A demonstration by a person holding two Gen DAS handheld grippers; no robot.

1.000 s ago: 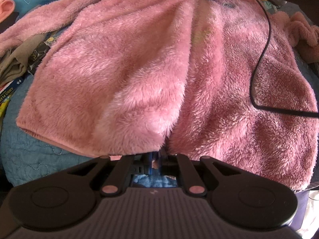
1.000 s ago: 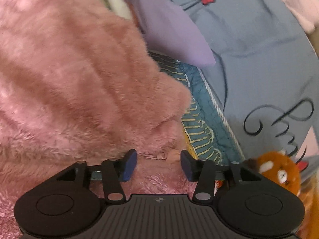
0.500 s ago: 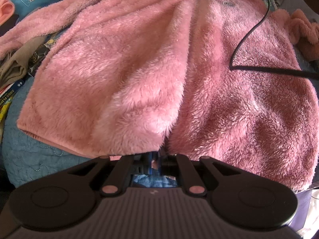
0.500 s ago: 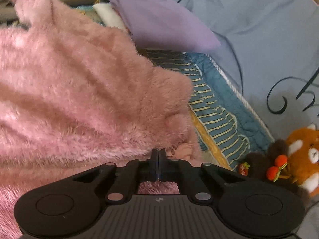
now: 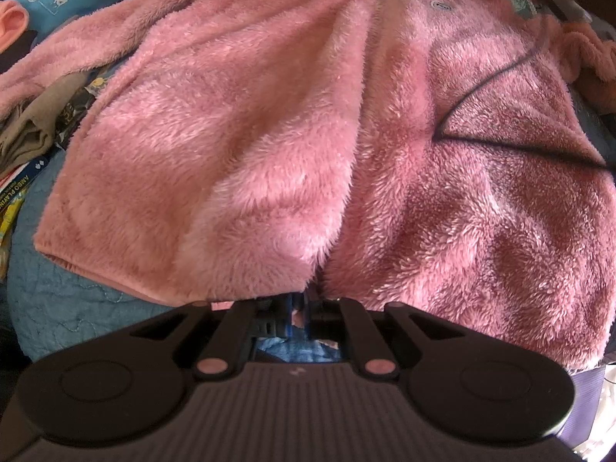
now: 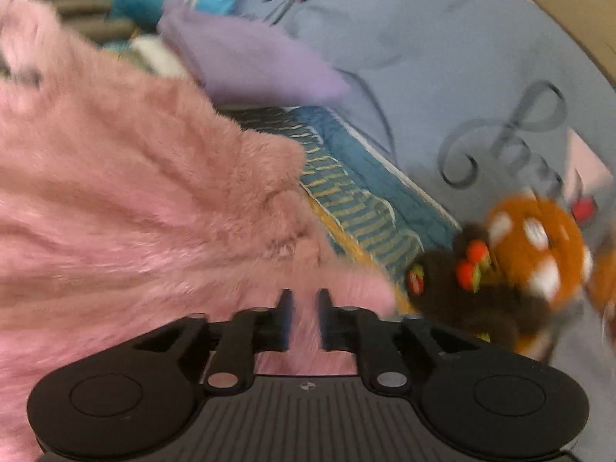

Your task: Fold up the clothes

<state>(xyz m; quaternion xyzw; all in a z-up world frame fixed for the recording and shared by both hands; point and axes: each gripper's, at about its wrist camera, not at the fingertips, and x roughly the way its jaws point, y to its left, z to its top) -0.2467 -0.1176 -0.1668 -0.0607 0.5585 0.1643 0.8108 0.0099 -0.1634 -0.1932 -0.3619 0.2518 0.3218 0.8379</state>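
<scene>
A fluffy pink fleece jacket (image 5: 269, 134) lies spread on the bed, front side up, its opening running up the middle. My left gripper (image 5: 298, 308) is at the bottom hem by the opening, jaws shut on the hem edge. In the right wrist view the same pink jacket (image 6: 134, 211) fills the left side. My right gripper (image 6: 304, 319) sits at its edge with the jaws a narrow gap apart and pink fleece between them. That view is motion-blurred.
A black cable (image 5: 500, 131) lies across the jacket's right half. A blue quilt (image 5: 50, 300) is under it. A lilac cushion (image 6: 261, 65), a grey printed pillow (image 6: 462, 77) and an orange plush toy (image 6: 531, 246) lie to the right. Clothes (image 5: 27, 131) are piled at left.
My right gripper closed fully on the jacket edge, and now stands slightly parted with fleece between, moving right toward the plush toy. The cable shifted across the jacket. My left gripper stayed put.
</scene>
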